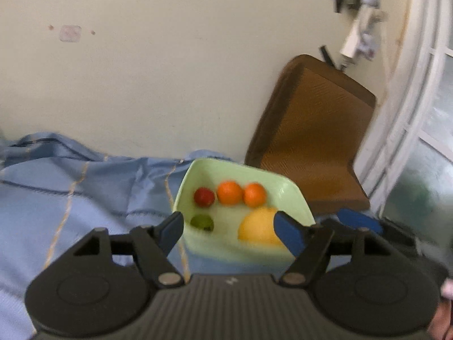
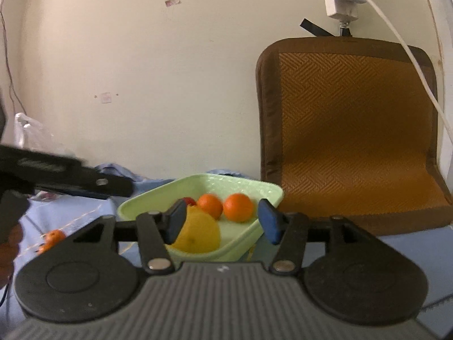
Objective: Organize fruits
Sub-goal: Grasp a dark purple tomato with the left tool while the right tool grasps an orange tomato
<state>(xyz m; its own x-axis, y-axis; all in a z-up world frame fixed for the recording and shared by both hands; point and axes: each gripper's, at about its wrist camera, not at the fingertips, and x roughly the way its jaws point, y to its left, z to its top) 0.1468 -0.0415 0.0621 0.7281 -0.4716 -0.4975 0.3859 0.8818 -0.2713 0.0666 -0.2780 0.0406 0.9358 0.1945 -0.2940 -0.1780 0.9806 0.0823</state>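
1. The pale green square plastic dish [image 1: 286, 187] rests on the blue striped cloth [image 1: 85, 192], left of the brown woven seat cushion [image 2: 354, 130].
2. Inside lie two round oranges [image 1: 230, 192], a red fruit [image 1: 203, 197], a green fruit [image 1: 201, 222] and a large yellow fruit [image 1: 259, 228].
3. Left tongs [image 1: 229, 231]: released, nothing between them.
4. Right tongs [image 2: 222, 221]: released, empty, near the dish.
5. A small orange [image 2: 53, 236] lies on the cloth, left of the dish.

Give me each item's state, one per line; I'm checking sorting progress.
Pale green square plastic tray: holds five fruits.
Large yellow round fruit: in tray.
Two small oranges: in tray, side by side.
Stray small orange: on blue cloth, outside tray.
Left gripper: open, empty.
Right gripper: open, empty.
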